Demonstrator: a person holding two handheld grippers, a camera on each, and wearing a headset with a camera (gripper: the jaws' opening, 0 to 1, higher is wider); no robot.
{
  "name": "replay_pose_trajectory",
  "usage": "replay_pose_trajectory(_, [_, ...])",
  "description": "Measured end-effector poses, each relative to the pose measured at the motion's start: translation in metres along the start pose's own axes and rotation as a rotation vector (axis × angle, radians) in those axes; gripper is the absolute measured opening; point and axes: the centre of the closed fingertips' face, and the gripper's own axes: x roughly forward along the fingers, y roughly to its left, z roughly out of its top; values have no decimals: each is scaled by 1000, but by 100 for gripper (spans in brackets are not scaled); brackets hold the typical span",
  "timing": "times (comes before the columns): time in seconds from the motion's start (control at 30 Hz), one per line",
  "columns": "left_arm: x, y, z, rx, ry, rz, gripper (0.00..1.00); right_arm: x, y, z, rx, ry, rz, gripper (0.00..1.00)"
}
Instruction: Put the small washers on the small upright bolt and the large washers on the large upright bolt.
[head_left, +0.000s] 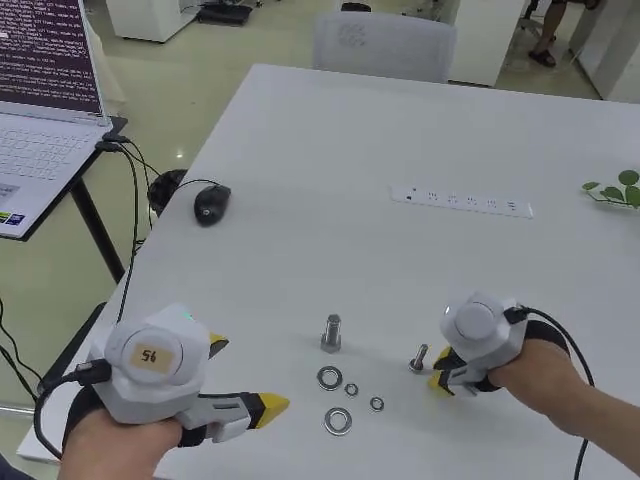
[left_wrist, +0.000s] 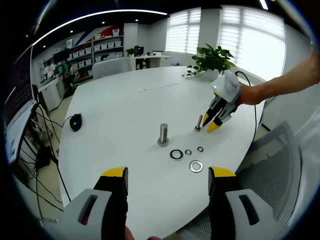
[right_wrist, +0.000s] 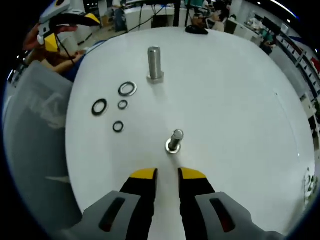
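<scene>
A large upright bolt (head_left: 331, 333) and a small upright bolt (head_left: 419, 358) stand near the table's front edge. Two large washers (head_left: 329, 377) (head_left: 338, 421) and two small washers (head_left: 351, 389) (head_left: 377, 404) lie flat in front of them. My left gripper (head_left: 245, 375) is open wide at the lower left, short of the washers (left_wrist: 176, 154). My right gripper (right_wrist: 168, 174) points at the small bolt (right_wrist: 174, 140), just short of it, its jaws a narrow gap apart with nothing between. The large bolt (right_wrist: 154, 62) stands beyond.
A black mouse (head_left: 211, 203) with its cable lies at the table's left edge. A white power strip (head_left: 462, 201) lies farther back. A laptop (head_left: 40, 120) sits on a side stand to the left, a grey chair (head_left: 385, 45) at the far end, a plant (head_left: 620, 188) at the right.
</scene>
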Motion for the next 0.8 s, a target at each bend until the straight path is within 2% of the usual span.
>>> replay_pose_trajectory(0.07, [0,-1,0,0,0,-2,65,-1,5,-6,6,4,5,18])
replay_pose_trajectory(0.13, [1,-2,0,0,0,-4,65,-4,11,-8,32,-13,7,18])
replay_pose_trajectory(0.2, [1,-3,0,1,0,-5,65,-6,15,-9,21,-15,7,18])
replay_pose_trajectory(0.3, [2,-4,0,2,-1,-7,65,-5,26,-6,6,-29,36,20])
replay_pose_trajectory(0.33, [2,-5,0,2,-2,-8,65,-3,35,-2,-14,-45,59,20])
replay_pose_trajectory(0.37, [2,-5,0,2,-3,-8,65,-2,37,1,-29,-47,57,21])
replay_pose_trajectory(0.57, [1,-6,0,5,-1,-6,64,6,49,21,-52,-75,72,20])
replay_pose_trajectory(0.8, [-3,-4,-2,-2,-5,4,64,16,65,47,-119,-100,107,21])
